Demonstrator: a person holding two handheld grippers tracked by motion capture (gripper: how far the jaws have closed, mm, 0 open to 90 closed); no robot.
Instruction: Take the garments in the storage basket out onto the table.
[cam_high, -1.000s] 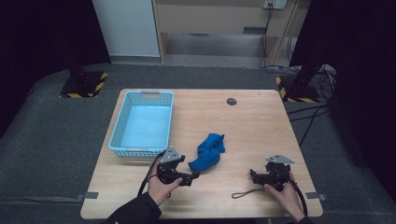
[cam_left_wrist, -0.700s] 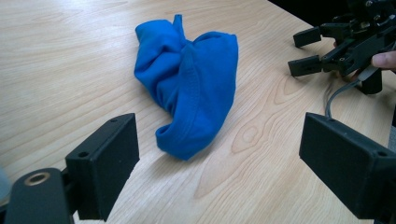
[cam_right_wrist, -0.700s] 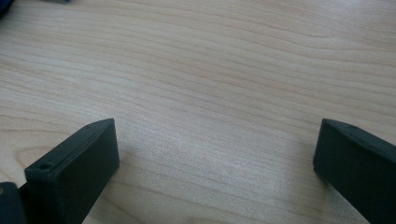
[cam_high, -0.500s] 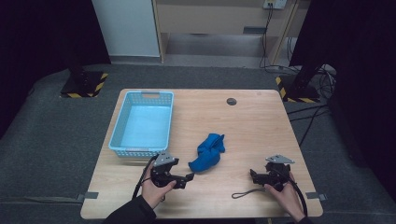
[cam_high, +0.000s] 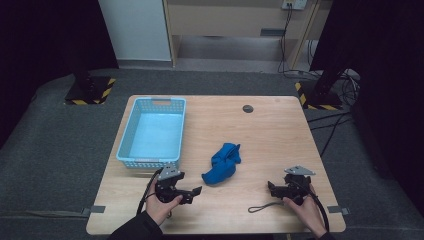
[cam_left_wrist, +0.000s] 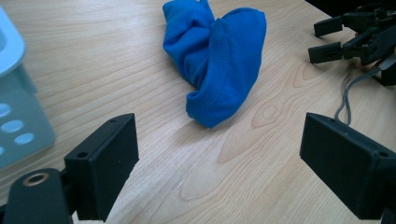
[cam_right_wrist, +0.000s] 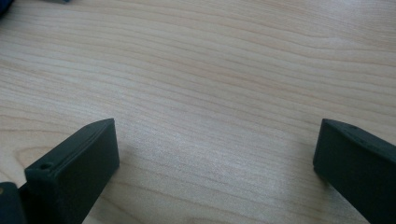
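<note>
A crumpled blue cloth lies on the wooden table, near the middle of its front half. My left gripper rests by the front edge, left of the cloth and pointing right toward it. In the left gripper view its jaws stand wide apart with bare wood between them, and the cloth lies a short way ahead. My right gripper sits at the front right, pointing left. Its jaws are open over bare wood.
A light blue plastic basket stands at the table's left, just behind my left gripper, and its corner appears in the left gripper view. A small dark disc lies near the far edge. My right gripper shows far off.
My left gripper has drawn back a little to the left and toward the front edge, away from the cloth. The right gripper and the cloth have stayed put.
</note>
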